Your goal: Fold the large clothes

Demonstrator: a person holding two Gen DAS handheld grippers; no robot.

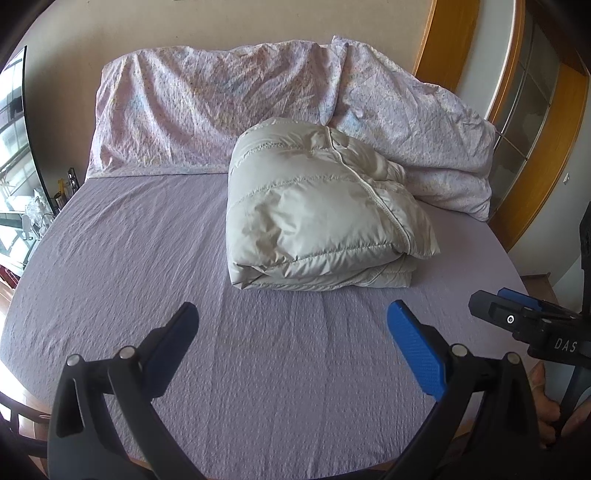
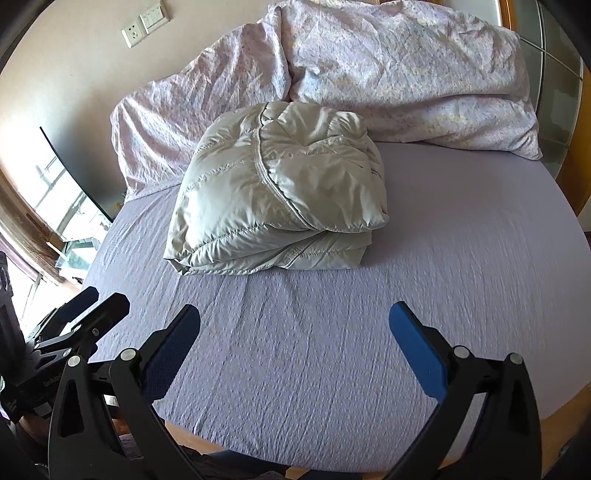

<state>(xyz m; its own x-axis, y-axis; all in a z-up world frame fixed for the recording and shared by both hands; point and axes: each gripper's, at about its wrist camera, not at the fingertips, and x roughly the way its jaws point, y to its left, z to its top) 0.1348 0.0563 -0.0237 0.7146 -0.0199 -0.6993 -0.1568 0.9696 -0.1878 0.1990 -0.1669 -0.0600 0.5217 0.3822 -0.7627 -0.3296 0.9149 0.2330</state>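
A bed (image 1: 147, 258) with a lilac sheet is taken as landmark. A crumpled floral duvet (image 1: 207, 107) is heaped at its head. A pale puffer jacket (image 1: 314, 214) is seen folded into a compact bundle mid-bed, just before the duvet. The left gripper (image 1: 291, 328) and right gripper (image 2: 293, 328) are held over the foot, jaws spread, nothing pinched. Folding is judged essentially complete.

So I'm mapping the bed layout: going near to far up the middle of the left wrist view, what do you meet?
Left gripper, open → bare stretch of purple sheet → folded puffer jacket → floral duvet → wall.
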